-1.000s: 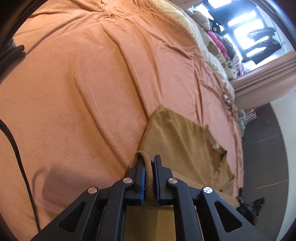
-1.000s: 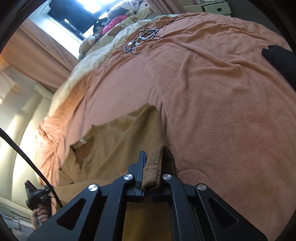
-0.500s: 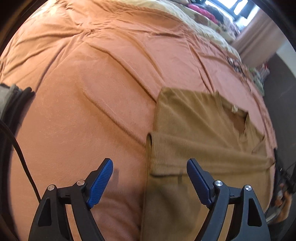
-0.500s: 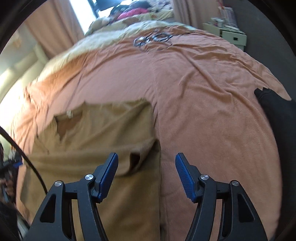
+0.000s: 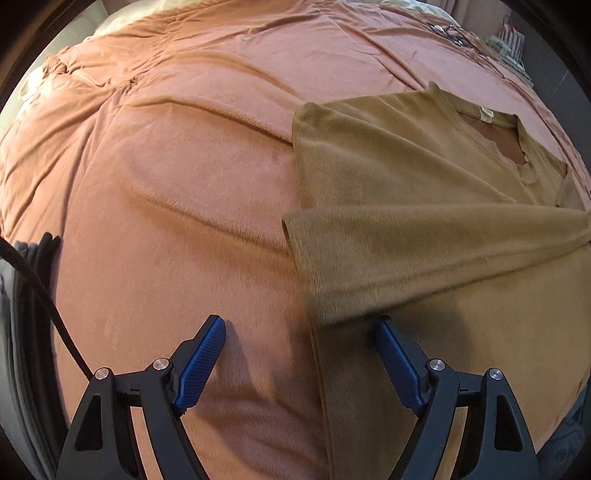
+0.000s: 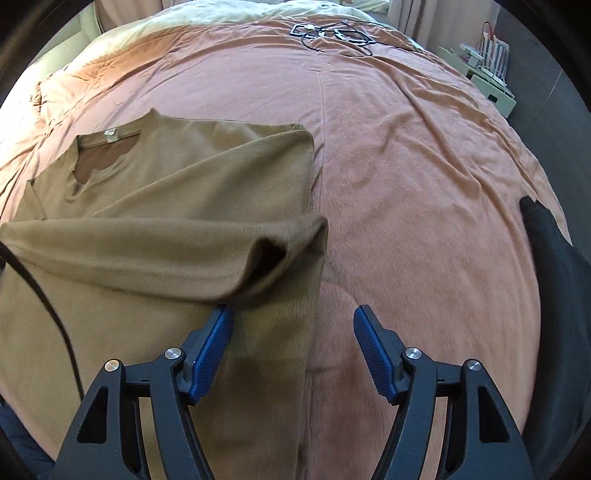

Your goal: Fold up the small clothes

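Note:
A tan long-sleeved top [image 5: 424, 192] lies flat on an orange bedspread [image 5: 177, 155], neck away from me, with a sleeve [image 5: 424, 243] folded across its body. The top also shows in the right wrist view [image 6: 177, 192], with the sleeve's open cuff [image 6: 273, 254] at its right edge. My left gripper [image 5: 299, 332] is open and empty, hovering over the top's left edge. My right gripper [image 6: 293, 323] is open and empty, hovering over the top's right edge just below the cuff.
Dark clothing [image 6: 554, 266] lies at the bed's right edge and a dark folded pile [image 5: 26, 295] at its left. Cables and glasses [image 6: 332, 35] lie at the far end of the bedspread [image 6: 406, 166]. A black cable [image 5: 55, 317] crosses the left view.
Both grippers were shut on the sleeve cuffs a second ago. They opened, let the sleeves drop across the top, and pulled back and up.

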